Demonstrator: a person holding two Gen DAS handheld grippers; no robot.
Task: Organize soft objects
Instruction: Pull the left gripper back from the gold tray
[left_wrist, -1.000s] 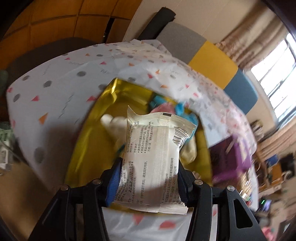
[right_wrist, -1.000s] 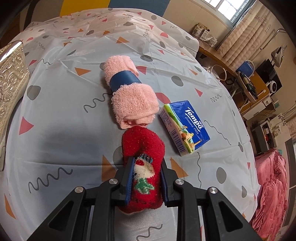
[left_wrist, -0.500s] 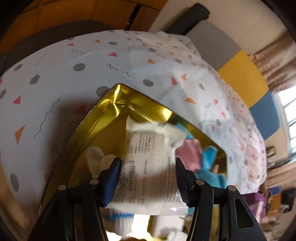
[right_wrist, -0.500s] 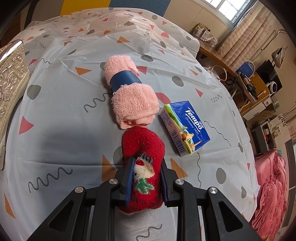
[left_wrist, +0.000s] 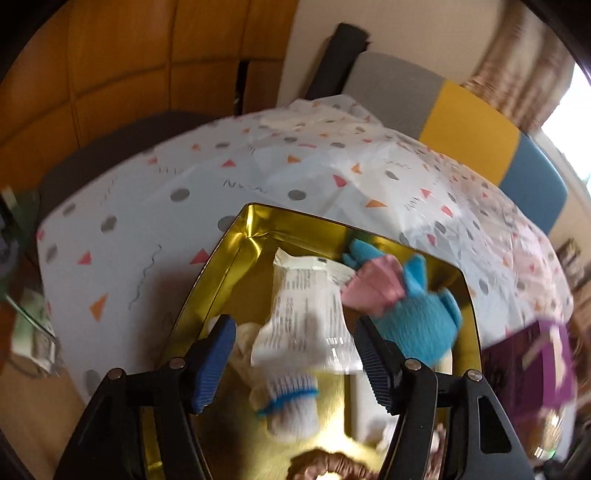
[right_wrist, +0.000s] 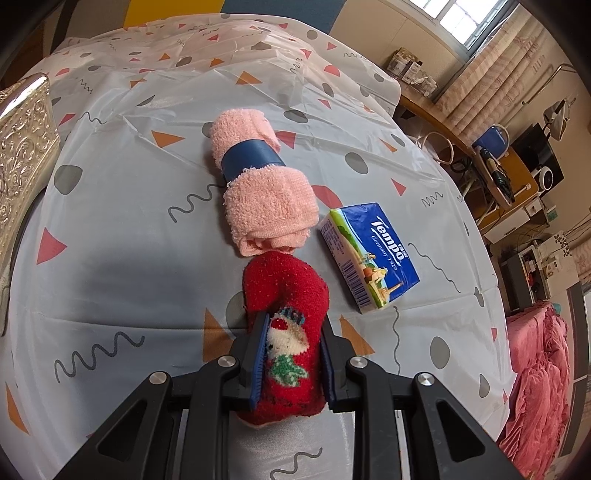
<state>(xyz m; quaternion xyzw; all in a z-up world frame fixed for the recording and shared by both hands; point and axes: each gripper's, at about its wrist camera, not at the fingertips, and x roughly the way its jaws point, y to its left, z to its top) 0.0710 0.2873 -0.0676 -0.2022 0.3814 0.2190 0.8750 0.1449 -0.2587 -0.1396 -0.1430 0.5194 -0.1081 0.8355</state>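
My left gripper (left_wrist: 295, 350) is open over the gold tin (left_wrist: 225, 266). The white tissue pack (left_wrist: 303, 314) lies loose between the fingers, inside the tin, on a white glove with a blue cuff (left_wrist: 291, 402). A blue and pink plush glove (left_wrist: 406, 306) lies to its right in the tin. My right gripper (right_wrist: 291, 354) is shut on a red Christmas sock (right_wrist: 288, 295) on the patterned tablecloth (right_wrist: 129, 229). A rolled pink towel with a blue band (right_wrist: 258, 181) touches the sock's far end. A blue Tempo tissue pack (right_wrist: 369, 254) lies to the right.
The embossed outer wall of the gold tin (right_wrist: 22, 155) shows at the left edge of the right wrist view. A purple object (left_wrist: 532, 362) lies right of the tin. A grey, yellow and blue sofa back (left_wrist: 461, 125) stands behind the table. A red blanket (right_wrist: 535, 387) lies beyond the table's right edge.
My left gripper has opened and let go of the white tissue pack, which now rests in the tin. The right gripper and red sock have not moved.
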